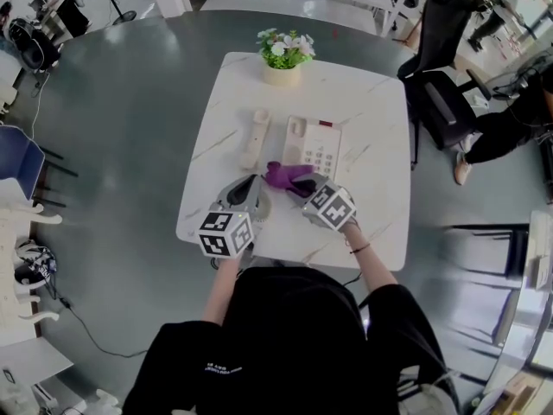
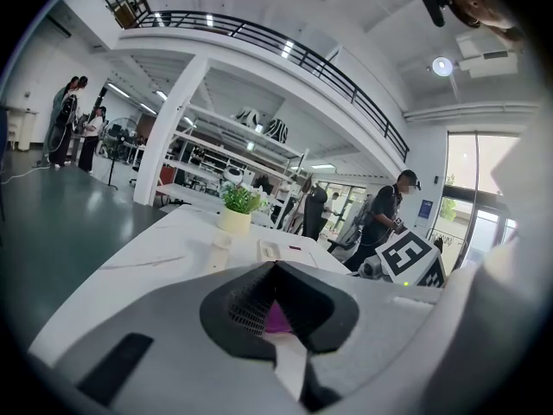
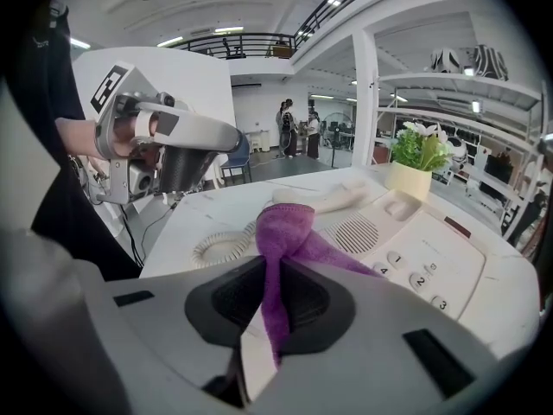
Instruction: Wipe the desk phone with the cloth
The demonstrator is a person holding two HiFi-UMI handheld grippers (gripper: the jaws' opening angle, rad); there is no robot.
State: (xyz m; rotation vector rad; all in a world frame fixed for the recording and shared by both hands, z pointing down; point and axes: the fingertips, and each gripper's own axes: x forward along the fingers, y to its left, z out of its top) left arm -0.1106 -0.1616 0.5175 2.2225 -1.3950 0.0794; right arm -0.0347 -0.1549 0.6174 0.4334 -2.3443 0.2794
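The cream desk phone base point(image 1: 315, 145) lies on the white marble table point(image 1: 371, 223). Its handset point(image 1: 255, 138) rests off the cradle to the left, and the coiled cord point(image 3: 220, 249) lies near the front. My right gripper point(image 1: 302, 186) is shut on a purple cloth point(image 1: 283, 175), which drapes forward onto the base's near left corner point(image 3: 285, 232), beside the speaker grille and keypad. My left gripper point(image 1: 253, 182) hovers just left of the cloth, jaws together with nothing held. A sliver of purple point(image 2: 276, 318) shows past its tips.
A potted plant point(image 1: 283, 54) stands at the table's far edge. A black office chair point(image 1: 441, 93) and a seated person are off the right side. Grey floor surrounds the table, with shelving and people farther back.
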